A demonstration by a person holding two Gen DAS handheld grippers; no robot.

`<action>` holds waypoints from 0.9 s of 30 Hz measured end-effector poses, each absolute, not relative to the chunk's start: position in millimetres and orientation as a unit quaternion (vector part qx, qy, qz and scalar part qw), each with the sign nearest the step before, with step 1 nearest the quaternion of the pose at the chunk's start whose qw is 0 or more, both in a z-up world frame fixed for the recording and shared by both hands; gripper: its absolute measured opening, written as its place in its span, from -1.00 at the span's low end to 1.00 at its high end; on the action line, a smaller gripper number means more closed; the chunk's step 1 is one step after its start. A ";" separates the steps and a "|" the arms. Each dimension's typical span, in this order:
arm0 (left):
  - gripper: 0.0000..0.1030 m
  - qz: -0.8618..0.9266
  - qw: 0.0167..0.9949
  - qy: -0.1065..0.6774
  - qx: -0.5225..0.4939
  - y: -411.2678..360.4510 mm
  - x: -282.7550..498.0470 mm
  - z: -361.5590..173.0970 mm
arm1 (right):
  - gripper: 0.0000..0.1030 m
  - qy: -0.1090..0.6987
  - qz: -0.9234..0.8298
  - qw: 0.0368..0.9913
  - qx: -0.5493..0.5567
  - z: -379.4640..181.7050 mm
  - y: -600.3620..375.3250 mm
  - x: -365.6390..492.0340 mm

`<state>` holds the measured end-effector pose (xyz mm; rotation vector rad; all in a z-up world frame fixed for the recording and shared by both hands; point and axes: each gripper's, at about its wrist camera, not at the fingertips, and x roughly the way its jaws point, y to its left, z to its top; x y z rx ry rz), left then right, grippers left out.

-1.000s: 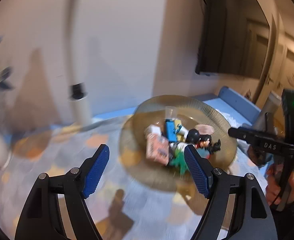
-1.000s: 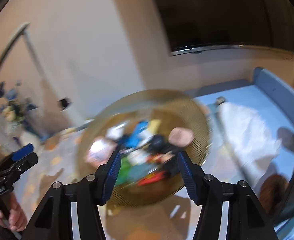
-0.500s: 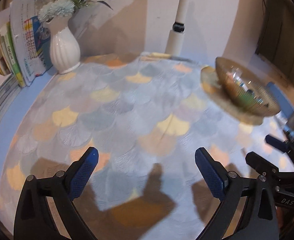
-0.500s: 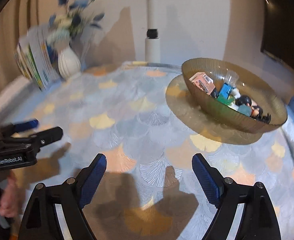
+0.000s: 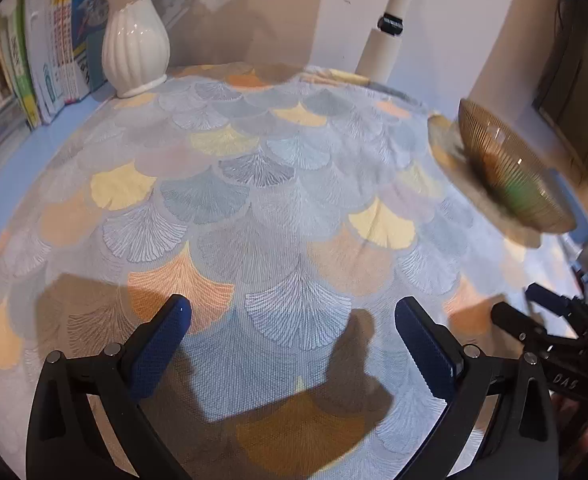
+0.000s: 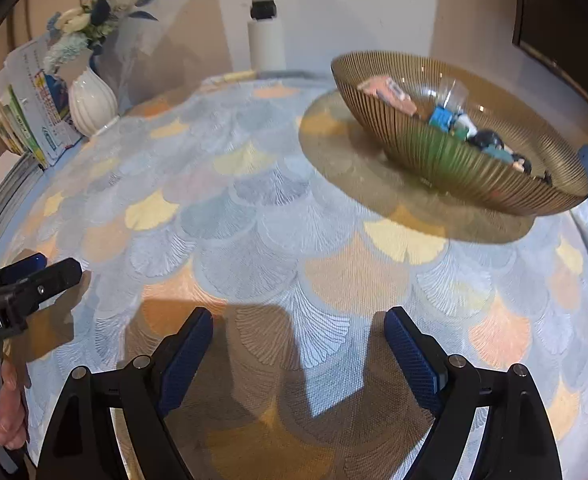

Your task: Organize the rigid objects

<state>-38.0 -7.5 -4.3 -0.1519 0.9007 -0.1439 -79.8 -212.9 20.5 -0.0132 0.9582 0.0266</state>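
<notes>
Your left gripper (image 5: 294, 328) is opening, its jaws nearly full wide with nothing between them, only the patterned tablecloth (image 5: 254, 200) below. Your right gripper (image 6: 297, 332) stands spread and empty too, over the same cloth. The ribbed amber bowl (image 6: 433, 152) sits far right on the table, well apart from both grippers, and it holds the small toys (image 6: 453, 120). A white vase (image 5: 134, 48) stands at the far left, beside upright books (image 5: 54, 52).
</notes>
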 end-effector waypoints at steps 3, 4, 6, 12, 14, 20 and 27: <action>0.98 -0.053 0.893 0.445 -0.035 -20.7 -33.6 -7.8 | 0.71 0.461 0.011 0.887 -0.011 20.2 -210.7 -79.3; 0.98 -0.046 0.892 0.449 -0.021 -25.1 -32.2 -9.5 | 0.72 0.461 0.012 0.887 -0.011 20.0 -210.2 -79.0; 0.99 -0.037 0.890 0.454 -0.001 -30.8 -30.5 -11.7 | 0.73 0.461 0.012 0.887 -0.011 20.4 -210.7 -78.5; 0.99 -0.031 0.889 0.456 0.007 -32.2 -30.6 -12.4 | 0.79 0.464 0.012 0.886 -0.012 20.2 -209.7 -78.8; 1.00 -0.028 0.889 0.456 0.008 -32.5 -30.0 -12.5 | 0.85 0.466 0.013 0.885 -0.012 19.5 -209.2 -78.6; 1.00 -0.025 0.888 0.458 0.012 -34.4 -28.6 -12.5 | 0.95 0.471 0.013 0.882 -0.013 18.6 -207.1 -79.1; 1.00 -0.020 0.892 0.452 0.012 -35.7 -26.1 -13.0 | 1.00 0.474 0.016 0.880 -0.016 17.1 -205.0 -78.4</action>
